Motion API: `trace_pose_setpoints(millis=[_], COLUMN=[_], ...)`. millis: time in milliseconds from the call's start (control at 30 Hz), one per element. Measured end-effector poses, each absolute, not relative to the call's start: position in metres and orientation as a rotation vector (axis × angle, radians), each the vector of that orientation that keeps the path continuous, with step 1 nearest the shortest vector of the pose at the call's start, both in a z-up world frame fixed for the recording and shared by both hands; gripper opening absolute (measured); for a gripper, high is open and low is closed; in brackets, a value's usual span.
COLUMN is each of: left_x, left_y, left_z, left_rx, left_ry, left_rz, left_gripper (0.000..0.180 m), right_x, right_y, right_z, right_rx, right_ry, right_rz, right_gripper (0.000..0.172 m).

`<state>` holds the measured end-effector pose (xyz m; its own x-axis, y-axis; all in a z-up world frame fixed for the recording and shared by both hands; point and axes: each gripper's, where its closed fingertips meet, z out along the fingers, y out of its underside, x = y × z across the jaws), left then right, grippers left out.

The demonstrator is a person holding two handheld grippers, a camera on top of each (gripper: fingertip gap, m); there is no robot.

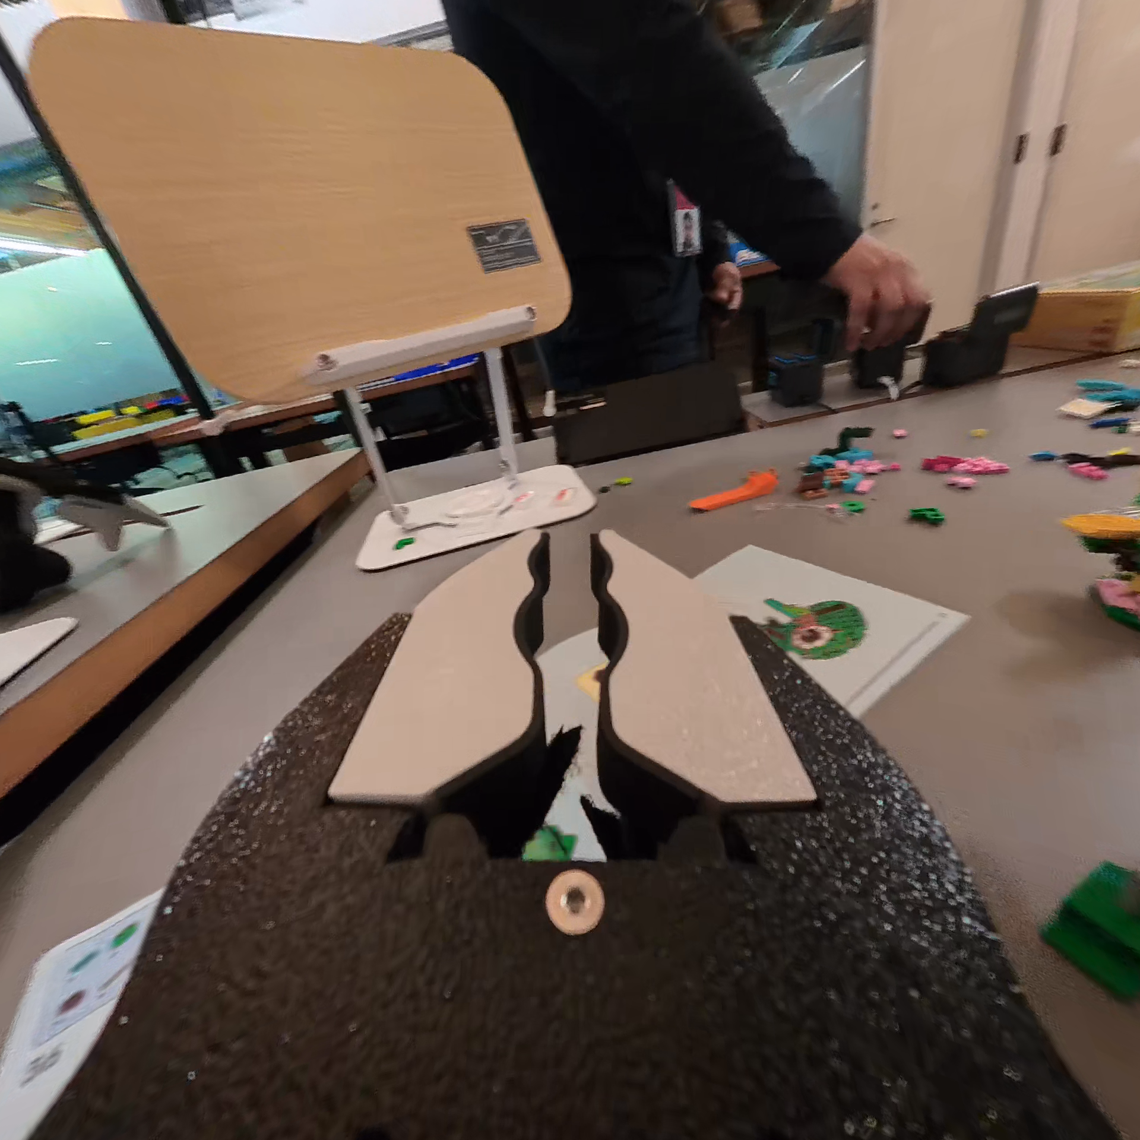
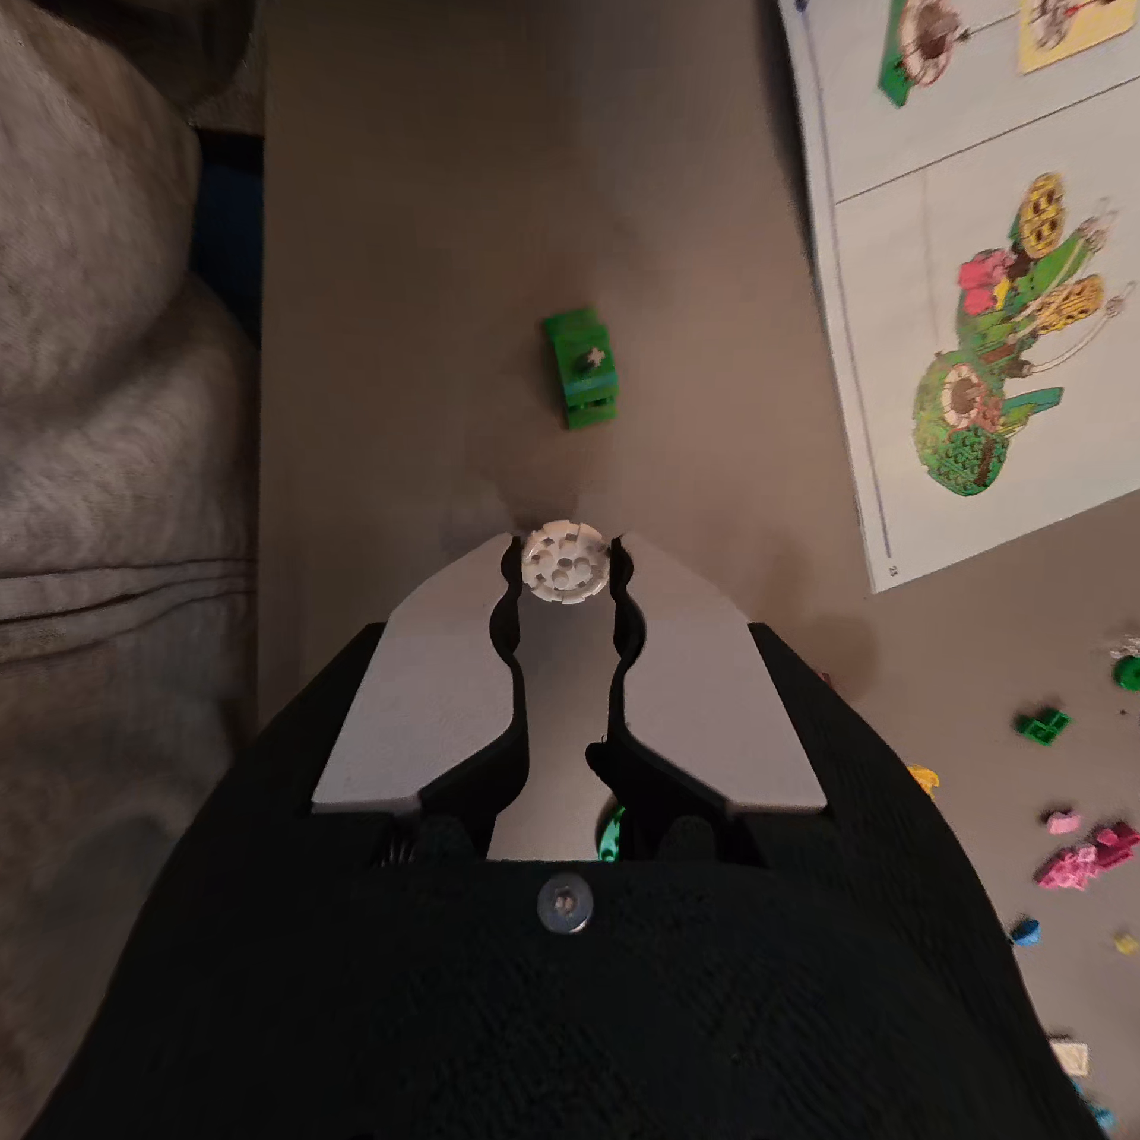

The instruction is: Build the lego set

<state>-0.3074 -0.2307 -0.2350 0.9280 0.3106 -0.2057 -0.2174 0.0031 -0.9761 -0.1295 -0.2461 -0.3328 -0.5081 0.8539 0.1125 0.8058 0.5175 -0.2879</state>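
Between the right gripper's (image 2: pixel 565 570) fingertips: a white round studded plate (image 2: pixel 564 566), pinched at its rim, black pads (image 2: pixel 509 570) pressed on both sides, studs facing the camera. Held only at the very tips, so likely to pivot or squirt out under any twist or knock. Directly ahead, apart from the plate, a small green brick assembly (image 2: pixel 583 373) on the grey table (image 2: pixel 401 308); easily nudged aside by a fingertip, being light and unanchored. To the right, the instruction sheet (image 2: pixel 987 308), its corner near the right finger; could snag or slide. To the left, the table edge with grey cloth (image 2: pixel 92 370) beyond; a dropped plate could roll off there. Open tabletop between brick and edge.

Left gripper (image 1: pixel 569 543): jaws narrowly apart, nothing between them, hovering over an instruction page (image 1: pixel 833 629). Ahead, the white base (image 1: pixel 481 518) of a wooden book stand (image 1: pixel 296 203), a collision risk if pushed forward. Right of it, an orange brick separator (image 1: pixel 734 490) and loose coloured bricks (image 1: pixel 863 469); a person's hand (image 1: pixel 882 296) at the far side.
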Motion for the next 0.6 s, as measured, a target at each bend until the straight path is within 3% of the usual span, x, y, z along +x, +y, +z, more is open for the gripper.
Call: trace_pose_setpoints(millis=[367,600], left_x=[-0.317,-0.313], left_y=[-0.237,-0.237], left_z=[-0.23,-0.23], left_rx=[-1.468,-1.456], left_ry=[-0.095,-0.069], left_rz=[0.492,0.473], left_gripper=[0.004,0.007], right_x=[-0.131,-0.134], right_y=[-0.25,-0.248], right_z=[-0.345,-0.339], right_rx=[-1.379,-1.375], right_ry=[-2.549,-2.466], right_rz=[0.304,0.38], right_gripper=[0.026,0.04])
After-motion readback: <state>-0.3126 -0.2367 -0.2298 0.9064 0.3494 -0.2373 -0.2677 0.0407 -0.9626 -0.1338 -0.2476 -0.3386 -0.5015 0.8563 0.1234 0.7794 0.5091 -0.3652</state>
